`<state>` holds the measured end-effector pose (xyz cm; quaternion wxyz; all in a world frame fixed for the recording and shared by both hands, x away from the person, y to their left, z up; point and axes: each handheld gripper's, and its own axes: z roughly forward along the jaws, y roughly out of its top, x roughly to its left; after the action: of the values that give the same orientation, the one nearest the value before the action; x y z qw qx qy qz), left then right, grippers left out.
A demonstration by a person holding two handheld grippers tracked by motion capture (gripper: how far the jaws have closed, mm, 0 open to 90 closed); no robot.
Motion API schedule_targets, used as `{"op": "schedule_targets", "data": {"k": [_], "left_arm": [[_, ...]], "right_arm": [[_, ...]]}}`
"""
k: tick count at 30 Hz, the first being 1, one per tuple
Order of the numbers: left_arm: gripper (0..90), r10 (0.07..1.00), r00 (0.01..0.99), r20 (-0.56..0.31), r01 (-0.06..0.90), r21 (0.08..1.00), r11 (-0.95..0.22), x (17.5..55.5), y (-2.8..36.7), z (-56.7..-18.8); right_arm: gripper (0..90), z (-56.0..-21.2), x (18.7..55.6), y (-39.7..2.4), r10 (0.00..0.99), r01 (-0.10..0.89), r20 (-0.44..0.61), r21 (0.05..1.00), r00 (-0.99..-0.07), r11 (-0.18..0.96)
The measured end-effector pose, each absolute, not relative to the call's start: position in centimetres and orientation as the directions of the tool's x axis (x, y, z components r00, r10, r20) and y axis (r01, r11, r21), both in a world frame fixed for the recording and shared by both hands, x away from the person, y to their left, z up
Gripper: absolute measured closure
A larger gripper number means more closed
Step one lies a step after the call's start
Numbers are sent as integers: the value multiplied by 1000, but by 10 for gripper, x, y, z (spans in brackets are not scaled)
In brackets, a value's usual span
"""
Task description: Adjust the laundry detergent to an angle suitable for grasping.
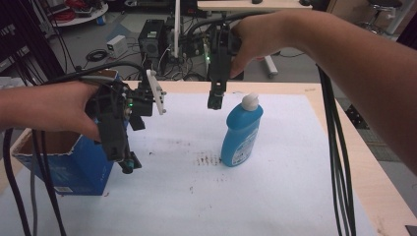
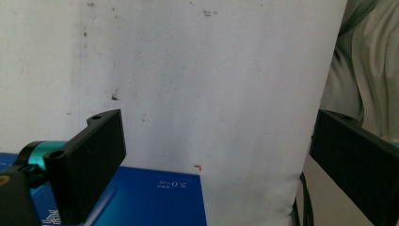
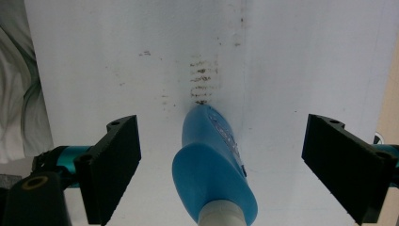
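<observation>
A: Surface?

B: White sheet (image 1: 275, 196) over a pale wooden table (image 1: 378, 196), dark smudges at frame centre. Blue bottle (image 1: 242, 130) with white cap stands upright just right of centre; blue cardboard box (image 1: 74, 167) sits open at lower left.

A: Room behind?

B: Upper frame: floor crowded with cables, a black equipment case (image 1: 151, 42), a small white box (image 1: 117, 45).

A: Grippers?

B: Right gripper (image 1: 215, 101) hangs above centre, just left of the bottle's cap; in the right gripper view its jaws are spread wide either side of the bottle, not touching. Left gripper (image 1: 129, 164) at the box's right edge, jaws released, nothing between.
</observation>
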<state>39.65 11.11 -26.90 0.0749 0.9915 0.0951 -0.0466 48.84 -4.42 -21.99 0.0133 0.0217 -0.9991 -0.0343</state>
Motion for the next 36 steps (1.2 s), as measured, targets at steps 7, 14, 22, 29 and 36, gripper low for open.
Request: {"op": "schedule_targets", "data": {"k": [7,14,22,29,36], "left_arm": [[41,175,980,-95,187,132,-973,397,108,-269],[41,181,978,-101,194,135,-972,397,107,-270],[41,179,979,-99,192,136,-972,398,107,-270],[41,178,979,-99,190,135,-972,398,104,-270],[41,180,979,-93,191,137,-972,399,103,-271]], "right_arm": [[116,-218,487,-48,-50,-48,21,72,-999,996],[116,-214,484,-54,-47,-46,15,81,-999,996],[116,-207,481,-66,-39,-37,16,78,-999,996],[116,-208,478,-86,-13,-11,21,75,-1000,997],[115,-206,475,-104,20,22,19,77,-1000,997]]}}
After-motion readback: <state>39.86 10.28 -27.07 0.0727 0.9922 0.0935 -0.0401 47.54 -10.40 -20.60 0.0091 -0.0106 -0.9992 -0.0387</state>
